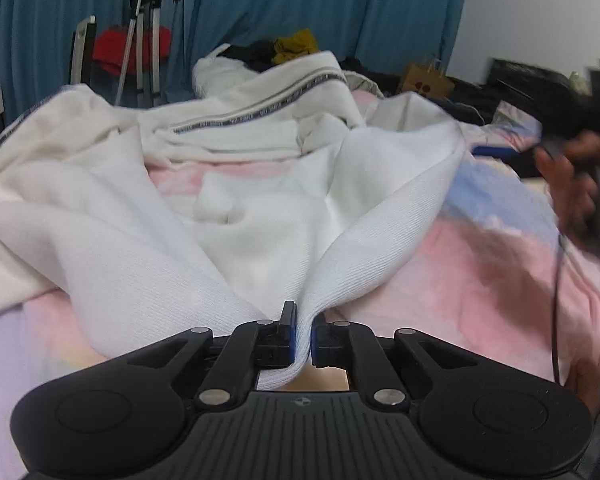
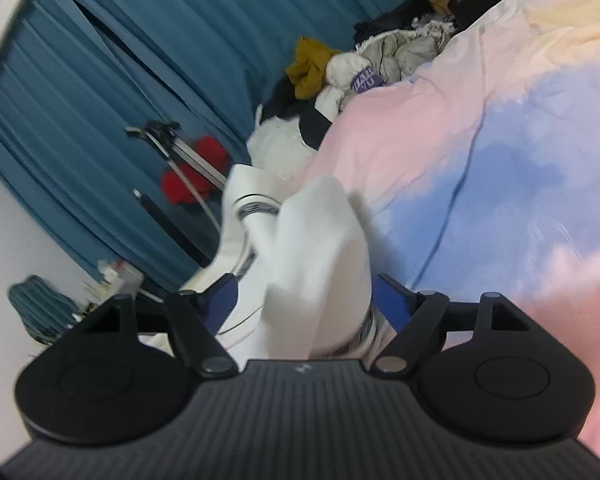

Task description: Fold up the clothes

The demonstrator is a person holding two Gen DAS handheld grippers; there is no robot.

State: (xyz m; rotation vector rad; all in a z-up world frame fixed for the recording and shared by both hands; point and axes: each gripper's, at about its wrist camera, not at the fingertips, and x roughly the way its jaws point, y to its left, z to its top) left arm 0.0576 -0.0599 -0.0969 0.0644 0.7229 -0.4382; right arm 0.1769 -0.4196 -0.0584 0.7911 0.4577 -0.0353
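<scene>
A white ribbed garment [image 1: 260, 208] with a dark striped trim lies crumpled across the pink and blue bedcover [image 1: 480, 280]. My left gripper [image 1: 303, 316] is shut on a fold of its edge, and the cloth fans out from the pads. The right wrist view is tilted. There my right gripper [image 2: 308, 292] stands wide, and a bunched end of the white garment [image 2: 320, 248] hangs between its blue pads [image 2: 392, 304] with no clear pinch. In the left wrist view, the other gripper and the hand [image 1: 568, 188] holding it blur at the right edge.
A heap of other clothes [image 2: 380, 60], white, black and mustard, sits at the far end of the bed. A tripod [image 1: 148, 40] and a red bag [image 1: 132, 48] stand before the blue curtain [image 1: 300, 0]. A cardboard box [image 1: 426, 80] lies far right.
</scene>
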